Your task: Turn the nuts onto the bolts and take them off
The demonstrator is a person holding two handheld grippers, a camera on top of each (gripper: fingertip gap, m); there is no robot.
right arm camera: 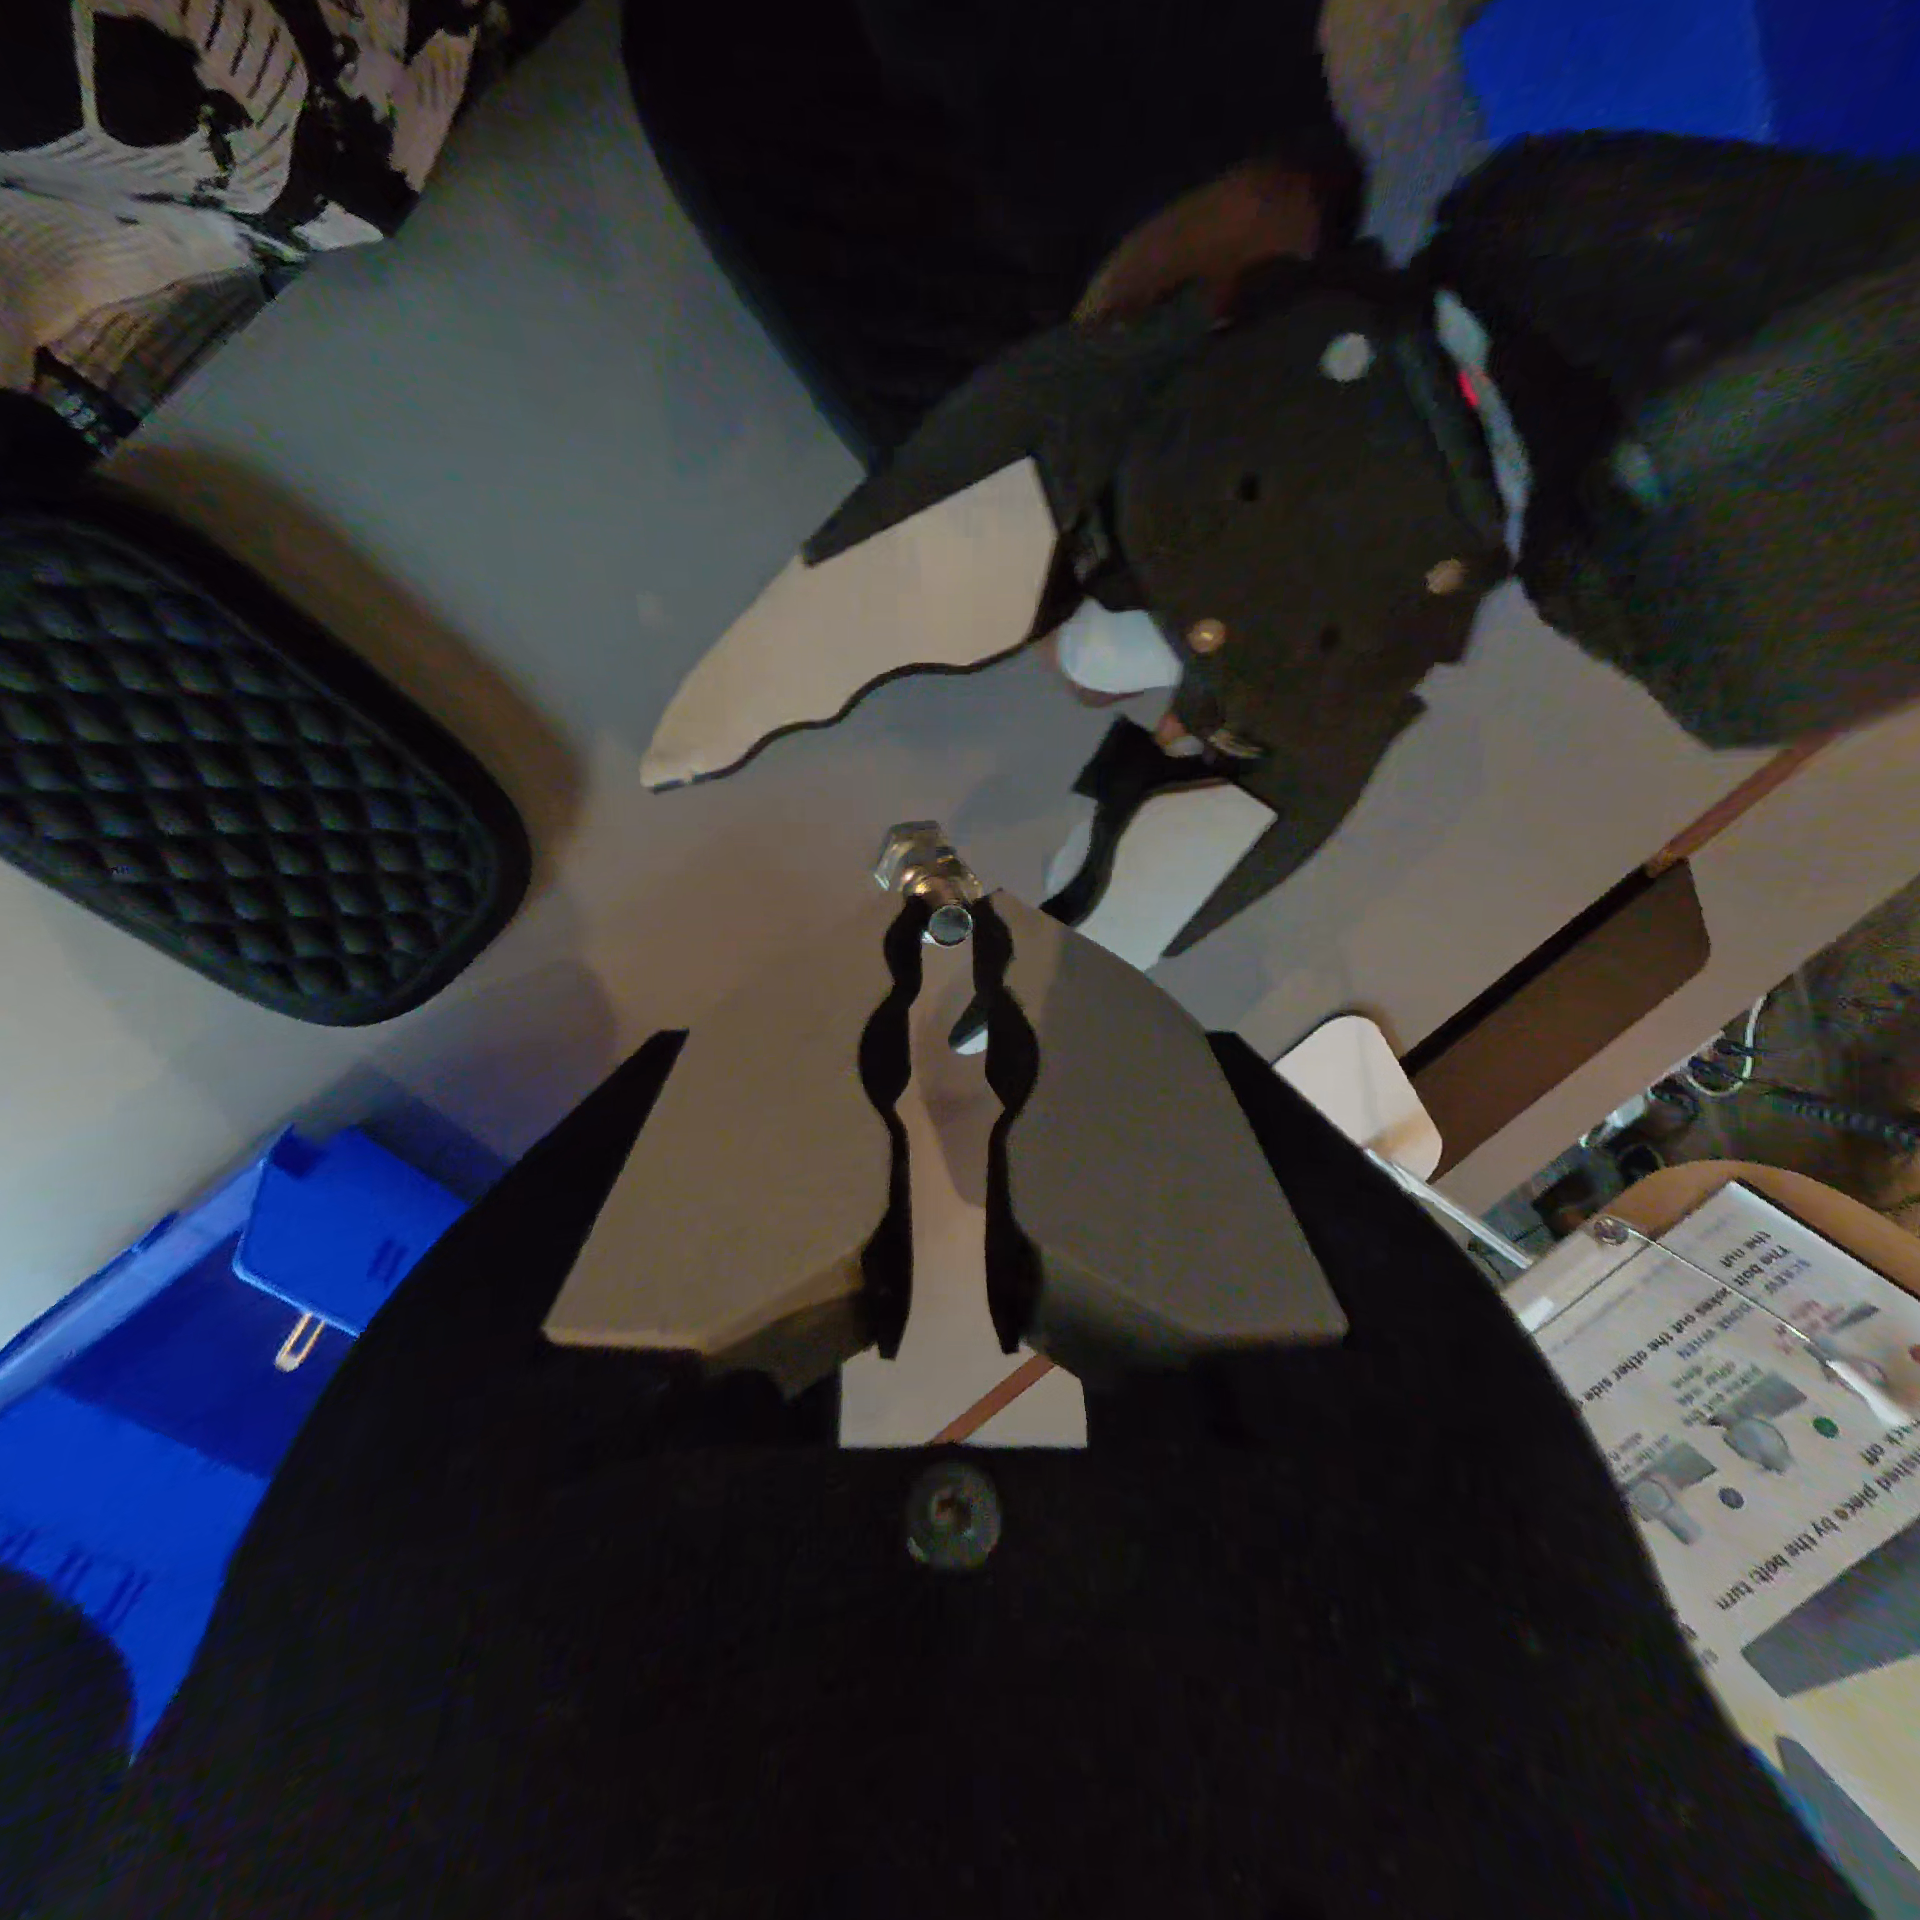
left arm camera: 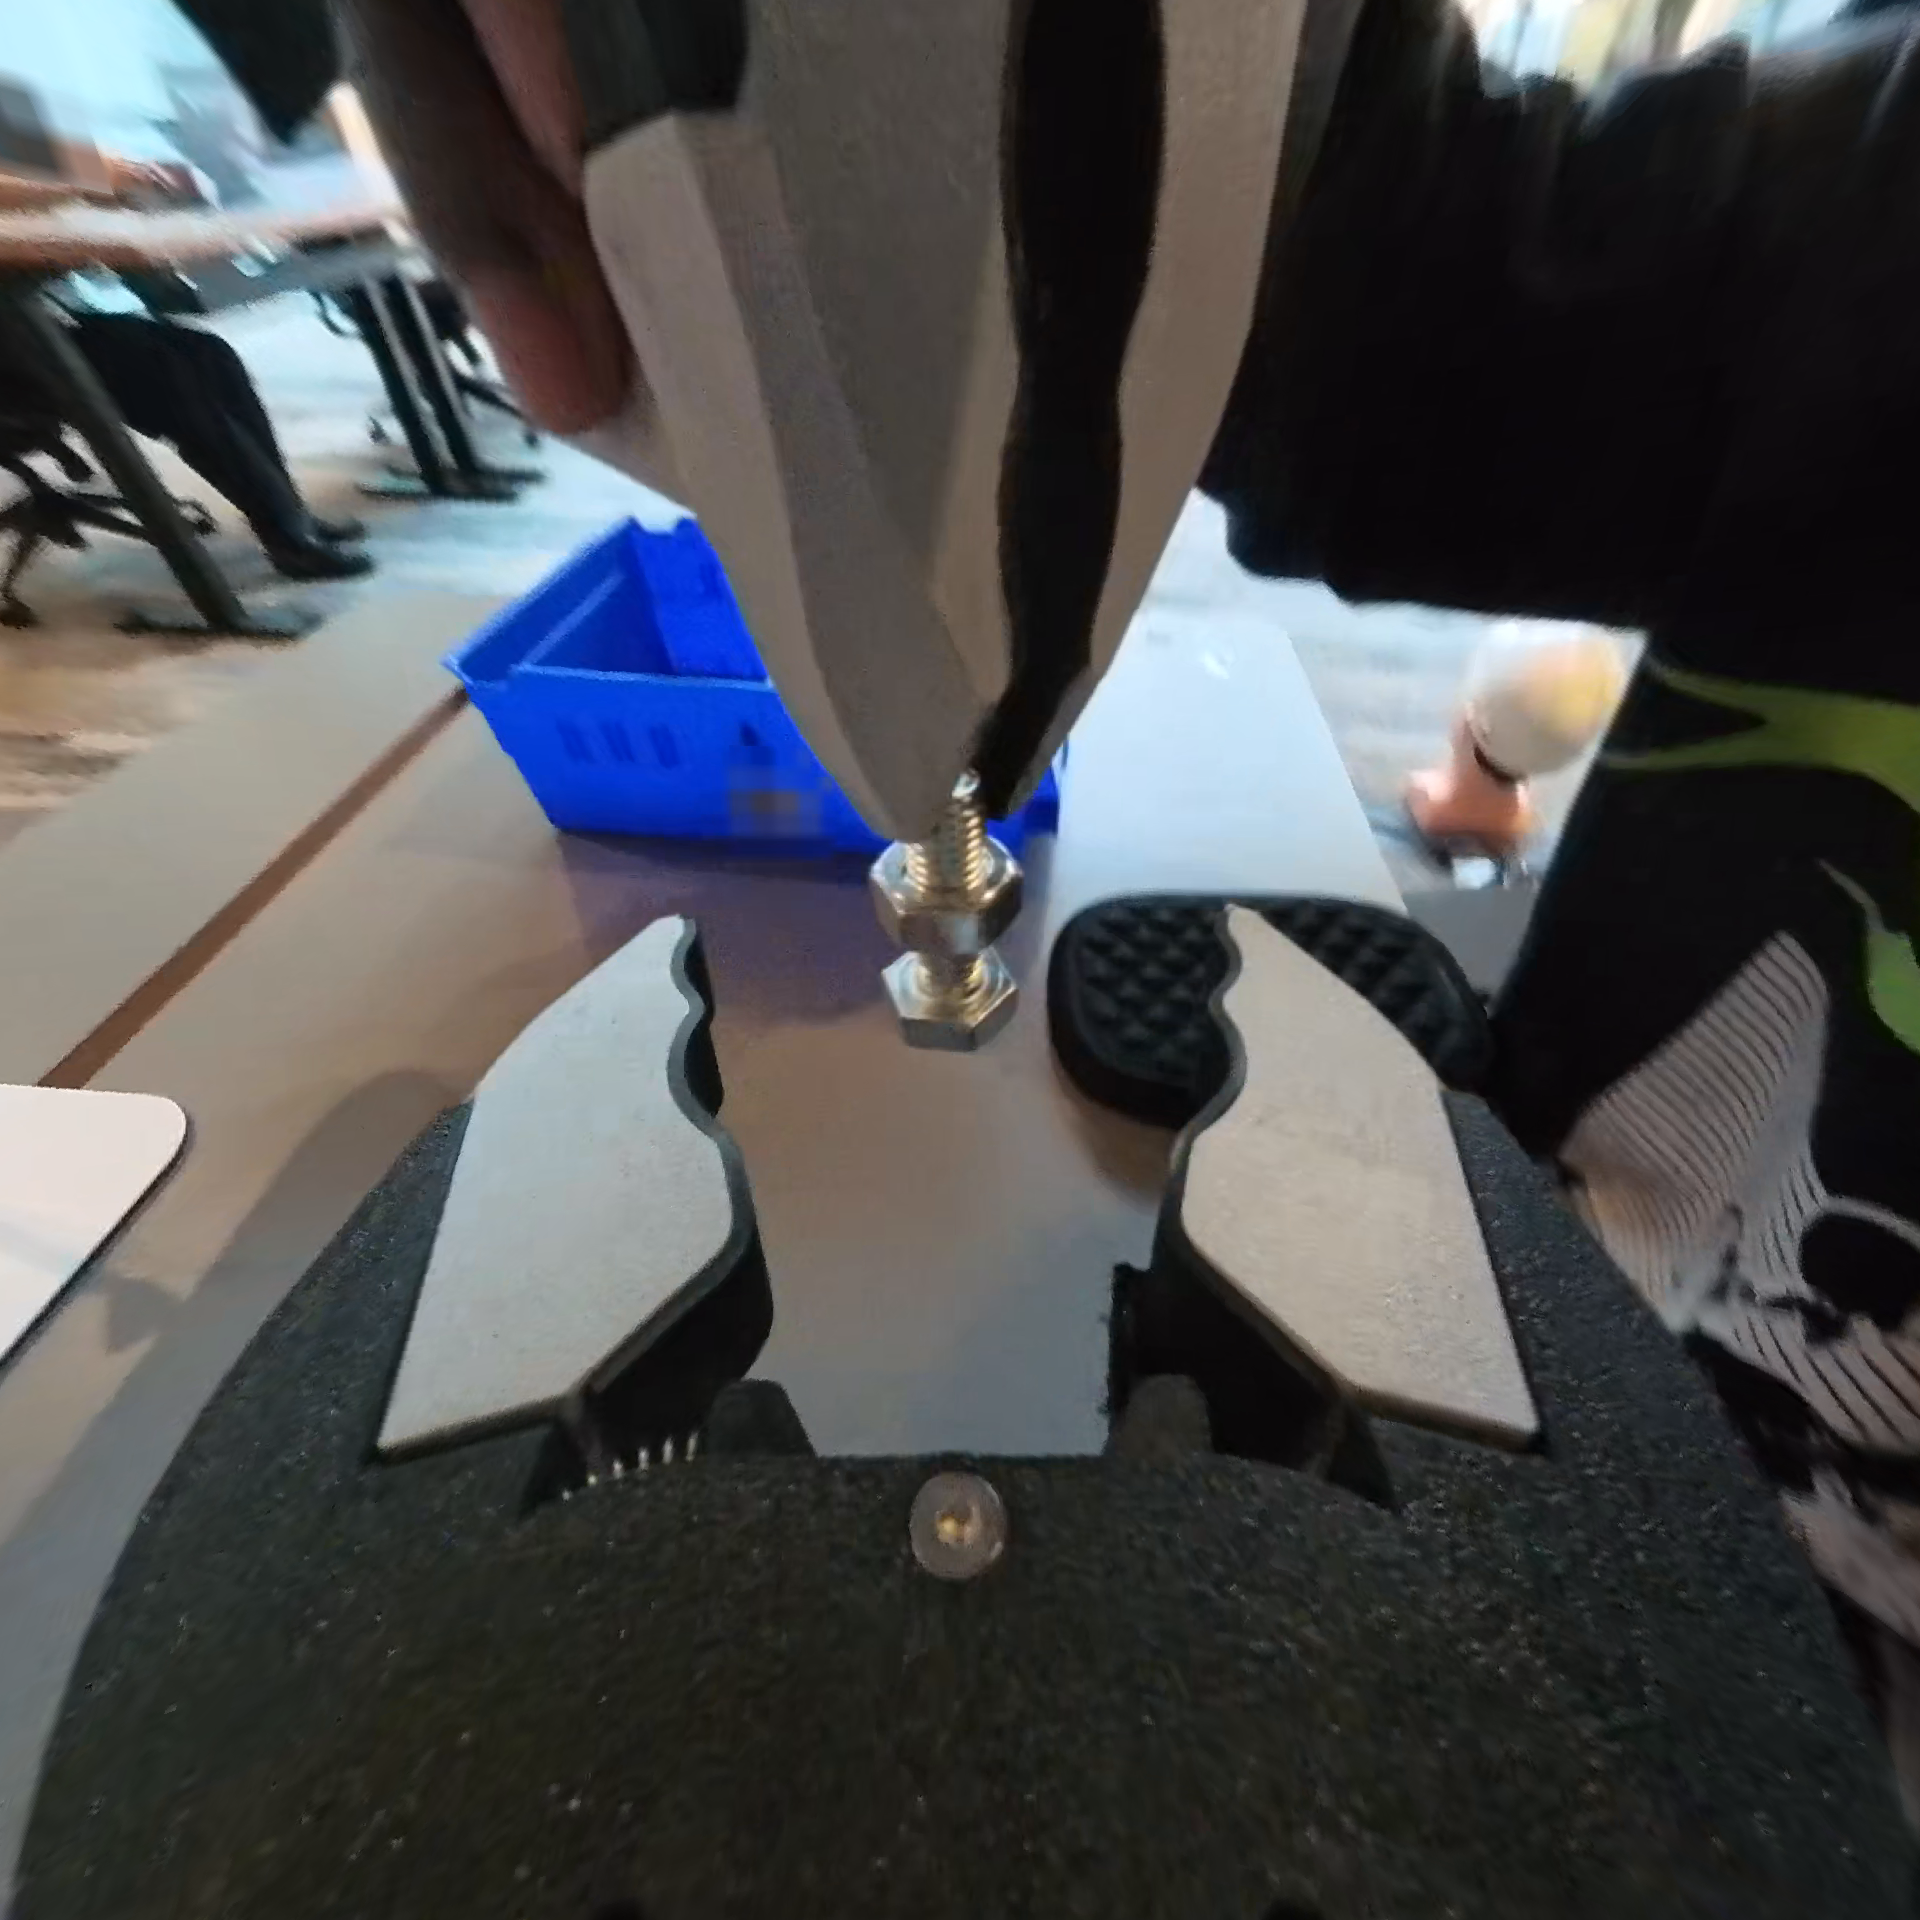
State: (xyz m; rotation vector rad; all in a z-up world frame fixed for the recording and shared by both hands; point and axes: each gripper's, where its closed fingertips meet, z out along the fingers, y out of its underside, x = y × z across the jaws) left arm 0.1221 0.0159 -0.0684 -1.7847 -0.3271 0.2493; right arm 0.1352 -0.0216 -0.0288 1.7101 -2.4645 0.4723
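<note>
**Two grippers, one threaded bolt between them**

One white board corner [left arm camera: 73, 1195] is cut off at the left edge of the left wrist view, and the office chairs and tables behind it are blurred. Next comes the blue plastic bin [left arm camera: 634, 717]; its far half is hidden by the right gripper [left arm camera: 961, 800], and the part of its inside that shows holds nothing I can make out.

At centre, the silver steel bolt [left arm camera: 951, 987] stands upright, hexagonal head down on the grey worktop [left arm camera: 914, 1247], with a silver hexagonal nut [left arm camera: 945, 894] threaded partway along the shank. The right gripper comes down from above, its grey fingers closed on the bolt's threaded top end; the tip itself is hidden between them. The left gripper [left arm camera: 951, 1049] sits low, its fingers spread wide to either side of the bolt and touching nothing.

To the right lies a black quilted rubber pad [left arm camera: 1143, 997], partly covered by the left gripper's right finger. A person's dark patterned sleeve [left arm camera: 1714, 1143] fills the right edge.

In the right wrist view a printed instruction sheet [right arm camera: 1714, 1455] lies at the lower right, cropped.
</note>
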